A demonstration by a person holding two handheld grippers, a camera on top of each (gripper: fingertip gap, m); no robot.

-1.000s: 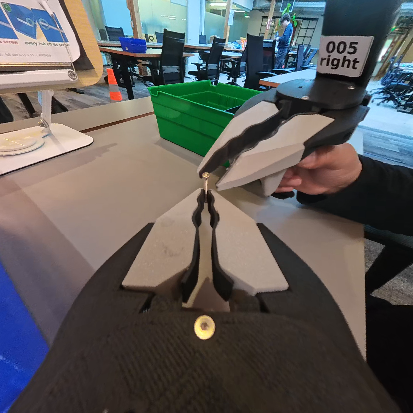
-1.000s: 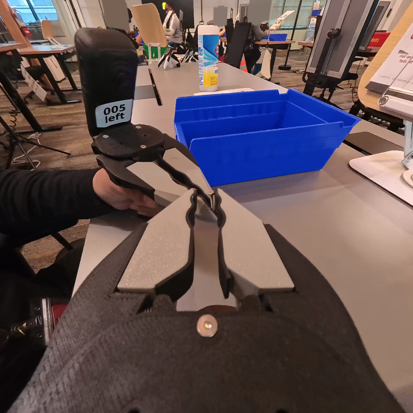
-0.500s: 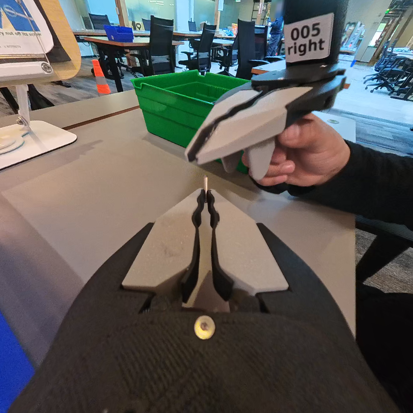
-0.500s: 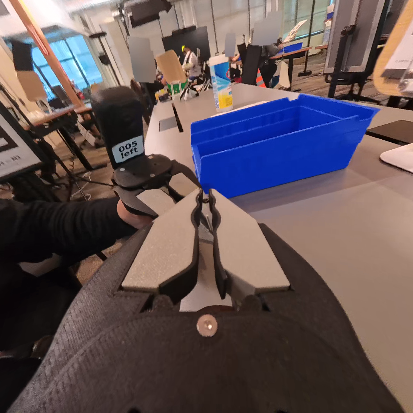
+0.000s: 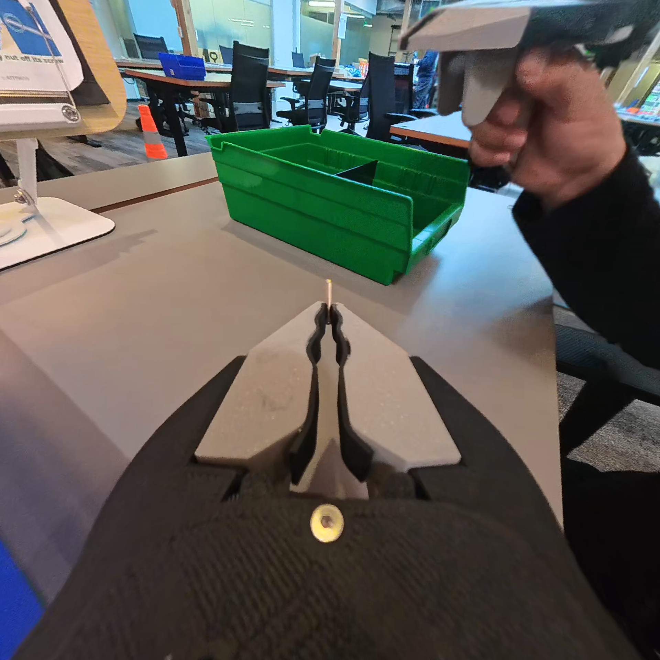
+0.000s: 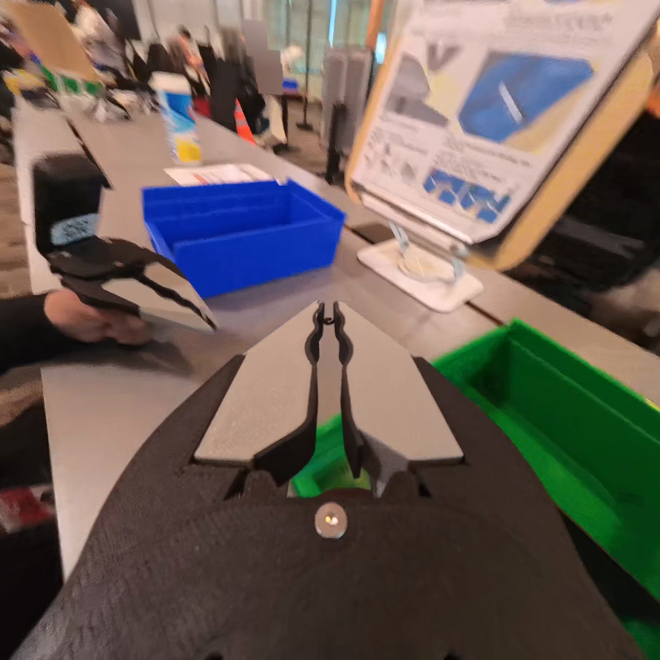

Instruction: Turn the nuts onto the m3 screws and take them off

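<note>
My left gripper is shut on a thin silver M3 screw that stands upright out of its fingertips, above the grey table. The screw's top is bare. My right gripper is shut on a small dark nut pinched at its fingertips, over the near end of the green bin. In the left wrist view the right gripper is high at the top right, well away from the screw. The left gripper also shows in the right wrist view, low at the left.
A green bin with a black divider stands behind the screw. A blue bin stands on the far side of the table. A white stand holds an instruction board. A wipes canister stands farther back. My hands' fingertips stand some 15 cm from each other.
My right gripper has pulled the nut off the screw tip, risen and swung away over the green bin. My left gripper has kept the screw upright, nearly still.
</note>
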